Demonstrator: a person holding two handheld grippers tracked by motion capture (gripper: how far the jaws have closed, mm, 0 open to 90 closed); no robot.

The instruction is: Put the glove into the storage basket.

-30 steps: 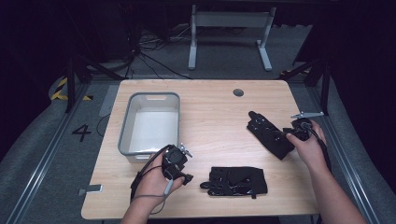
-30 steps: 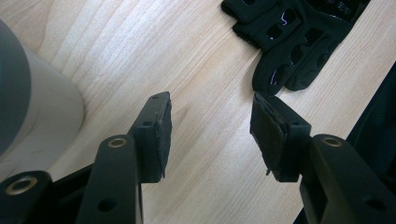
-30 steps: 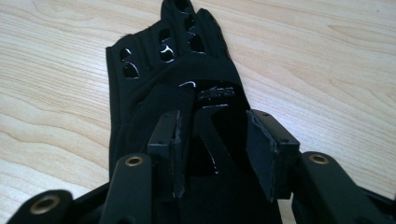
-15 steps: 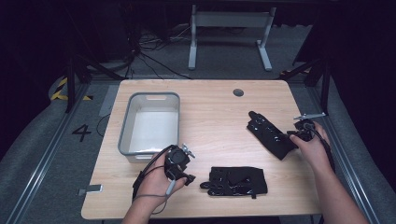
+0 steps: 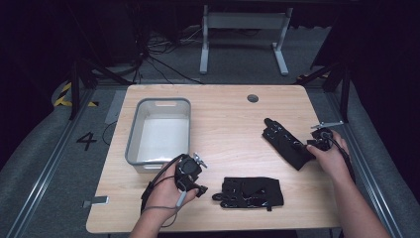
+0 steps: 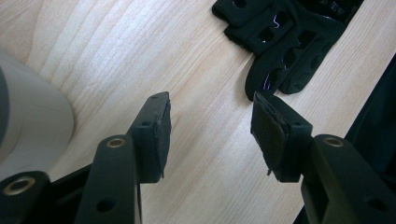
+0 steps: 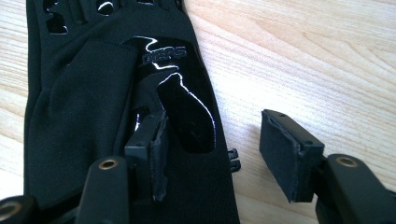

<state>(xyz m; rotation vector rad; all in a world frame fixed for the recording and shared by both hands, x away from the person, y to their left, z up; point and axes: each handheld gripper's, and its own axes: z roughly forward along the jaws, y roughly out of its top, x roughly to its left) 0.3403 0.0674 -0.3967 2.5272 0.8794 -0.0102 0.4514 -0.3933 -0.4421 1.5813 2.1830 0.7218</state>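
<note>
At the right edge of the bench (image 5: 223,114), our right gripper (image 7: 212,154) has just been opening: its fingers (image 7: 156,154) now stand wide, one over the cuff of the far glove (image 5: 287,144), gripping nothing, so we judge that glove released. Our left gripper (image 5: 190,171) hovers about half open and empty, near the second glove (image 5: 250,192) (close to the front edge). The grey bin (image 5: 133,144) sits behind, with open wood between.

On the worktop (image 5: 223,109) a bin (image 5: 159,130) stands at the left, one glove (image 5: 252,192) lies near the front edge right of the left gripper (image 5: 195,181), and another glove (image 5: 287,143) lies toward the right side, beside the right gripper (image 5: 313,145)
</note>
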